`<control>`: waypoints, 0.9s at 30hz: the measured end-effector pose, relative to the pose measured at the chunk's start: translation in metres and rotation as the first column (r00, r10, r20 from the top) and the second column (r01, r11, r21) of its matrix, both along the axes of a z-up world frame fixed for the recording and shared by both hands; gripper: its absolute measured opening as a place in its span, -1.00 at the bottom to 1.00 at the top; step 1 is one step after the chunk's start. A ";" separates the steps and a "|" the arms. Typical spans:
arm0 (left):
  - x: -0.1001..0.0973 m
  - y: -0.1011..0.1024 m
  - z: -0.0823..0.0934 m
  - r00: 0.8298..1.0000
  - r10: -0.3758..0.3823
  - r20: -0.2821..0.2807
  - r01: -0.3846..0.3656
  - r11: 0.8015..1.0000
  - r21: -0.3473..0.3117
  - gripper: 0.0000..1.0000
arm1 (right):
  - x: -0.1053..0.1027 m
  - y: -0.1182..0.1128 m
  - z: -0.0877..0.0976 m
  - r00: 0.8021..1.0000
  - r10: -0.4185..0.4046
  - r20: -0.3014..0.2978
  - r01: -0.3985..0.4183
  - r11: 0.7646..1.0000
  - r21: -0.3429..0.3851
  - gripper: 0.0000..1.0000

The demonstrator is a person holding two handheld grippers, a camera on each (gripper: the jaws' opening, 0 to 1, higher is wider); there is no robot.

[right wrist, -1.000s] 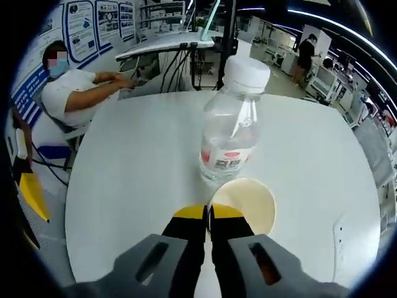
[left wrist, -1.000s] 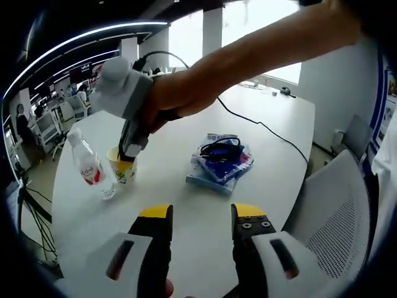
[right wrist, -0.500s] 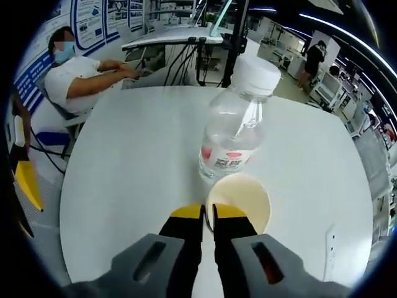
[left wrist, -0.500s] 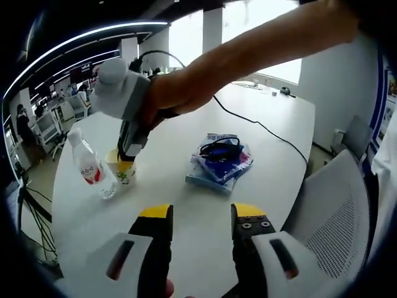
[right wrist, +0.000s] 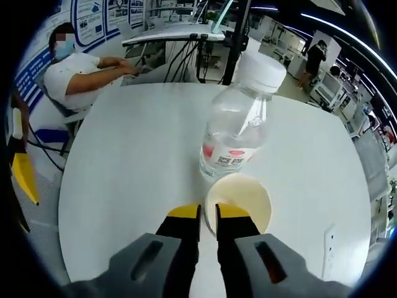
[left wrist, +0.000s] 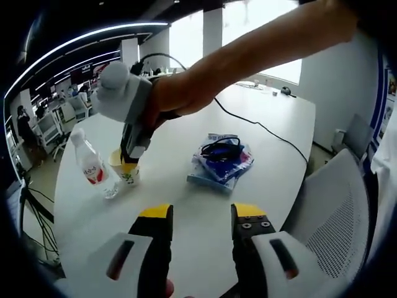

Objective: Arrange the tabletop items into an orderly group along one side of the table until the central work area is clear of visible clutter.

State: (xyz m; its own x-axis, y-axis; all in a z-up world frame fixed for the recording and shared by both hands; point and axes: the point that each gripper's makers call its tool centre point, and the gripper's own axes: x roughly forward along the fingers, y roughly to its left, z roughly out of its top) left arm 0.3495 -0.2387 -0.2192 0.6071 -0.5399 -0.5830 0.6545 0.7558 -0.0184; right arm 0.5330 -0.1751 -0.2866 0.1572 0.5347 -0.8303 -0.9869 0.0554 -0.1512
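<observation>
Right gripper view: cup [right wrist: 240, 198] rim between fingers [right wrist: 186, 214]; bottle [right wrist: 237, 127] touching.

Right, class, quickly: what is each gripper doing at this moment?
Left gripper: open, holding nothing.
Right gripper: shut on the paper cup's rim, beside the water bottle.

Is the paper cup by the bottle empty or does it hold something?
Empty, as far as shows: the right gripper view looks down into the paper cup and its pale inside is bare. The right gripper pinches its near rim.

Cream cup [right wrist: 239, 200], red-label bottle [right wrist: 237, 133]
</observation>
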 end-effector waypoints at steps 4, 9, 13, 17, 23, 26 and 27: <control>-0.001 0.000 0.002 1.000 -0.003 0.006 0.003 1.000 0.001 -0.27 | -0.003 -0.001 0.003 1.000 0.009 0.010 -0.009 1.000 -0.005 -0.83; -0.001 -0.001 0.006 1.000 -0.009 0.014 0.009 1.000 0.003 -0.28 | -0.003 -0.006 0.008 1.000 0.004 0.018 -0.004 1.000 -0.003 -0.82; -0.001 -0.002 0.008 1.000 -0.007 0.019 0.008 1.000 -0.002 -0.28 | -0.002 -0.008 0.018 1.000 -0.011 0.015 0.011 1.000 0.029 -0.81; 0.000 -0.006 0.011 1.000 -0.005 0.021 0.005 1.000 -0.017 -0.28 | -0.005 -0.014 0.030 1.000 -0.015 0.021 0.014 0.999 0.048 -0.78; -0.003 -0.014 0.014 0.999 -0.023 0.026 0.024 1.000 -0.019 -0.28 | -0.008 -0.025 0.054 0.998 -0.041 0.037 0.037 0.995 0.098 -0.80; -0.003 -0.015 0.015 0.999 -0.028 0.027 0.029 0.999 -0.020 -0.28 | -0.010 -0.032 0.064 0.997 -0.053 0.053 0.048 0.993 0.107 -0.80; -0.003 -0.016 0.015 0.999 -0.029 0.026 0.030 0.999 -0.021 -0.28 | -0.010 -0.034 0.067 0.997 -0.062 0.054 0.055 0.992 0.114 -0.80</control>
State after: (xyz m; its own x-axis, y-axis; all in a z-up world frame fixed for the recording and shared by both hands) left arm 0.3462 -0.2545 -0.2043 0.6057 -0.5699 -0.5553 0.6768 0.7359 -0.0170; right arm 0.5227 -0.2087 -0.2193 0.2367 0.6127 -0.7541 -0.9714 0.1327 -0.1971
